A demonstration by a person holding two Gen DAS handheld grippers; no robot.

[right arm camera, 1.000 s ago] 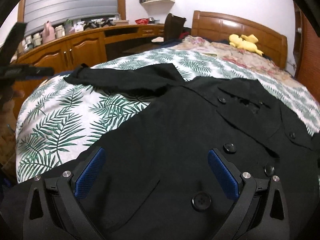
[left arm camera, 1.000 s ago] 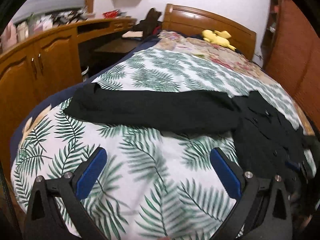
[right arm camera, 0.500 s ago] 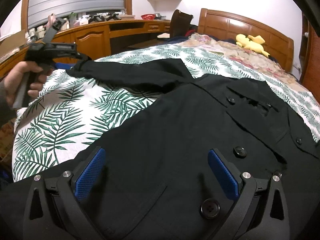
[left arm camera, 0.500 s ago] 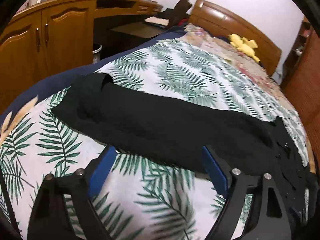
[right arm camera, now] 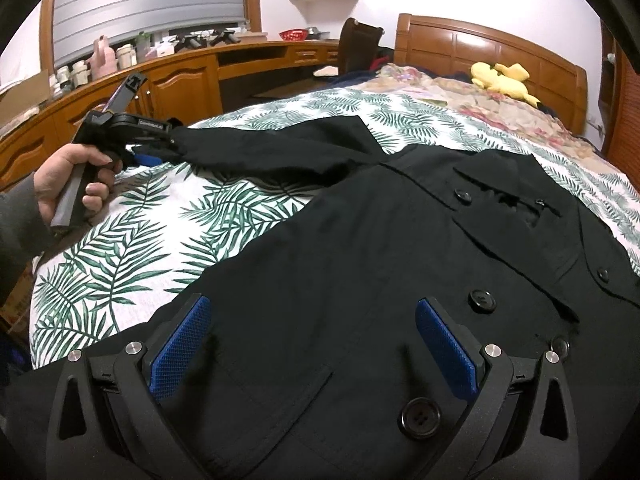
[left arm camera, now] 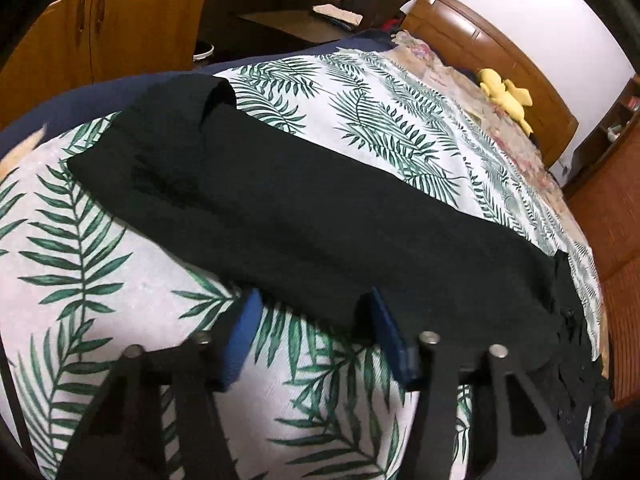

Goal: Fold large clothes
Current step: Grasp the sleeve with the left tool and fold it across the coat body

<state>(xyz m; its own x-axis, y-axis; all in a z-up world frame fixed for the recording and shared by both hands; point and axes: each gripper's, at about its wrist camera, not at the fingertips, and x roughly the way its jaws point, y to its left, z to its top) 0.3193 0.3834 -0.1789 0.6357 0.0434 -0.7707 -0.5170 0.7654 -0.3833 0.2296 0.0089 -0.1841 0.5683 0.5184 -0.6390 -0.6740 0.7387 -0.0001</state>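
While left tongs (left arm camera: 310, 320) straddle the sleeve (left arm camera: 280, 200) edge half-spread, right tongs (right arm camera: 312, 340) hover wide.

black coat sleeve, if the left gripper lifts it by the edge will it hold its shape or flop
Likely flop: the sleeve lies limp and flat on the leaf-print bedspread, its cuff end rumpled. The coat looks thick and buttoned, so probably heavy enough to drag on the lifted sleeve. The left gripper, jaws open, straddles only its near edge.

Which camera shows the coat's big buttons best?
The right wrist view: the black coat lies spread out below it, with round buttons down its front. The left wrist view mostly shows the long sleeve; no buttons are clear there.
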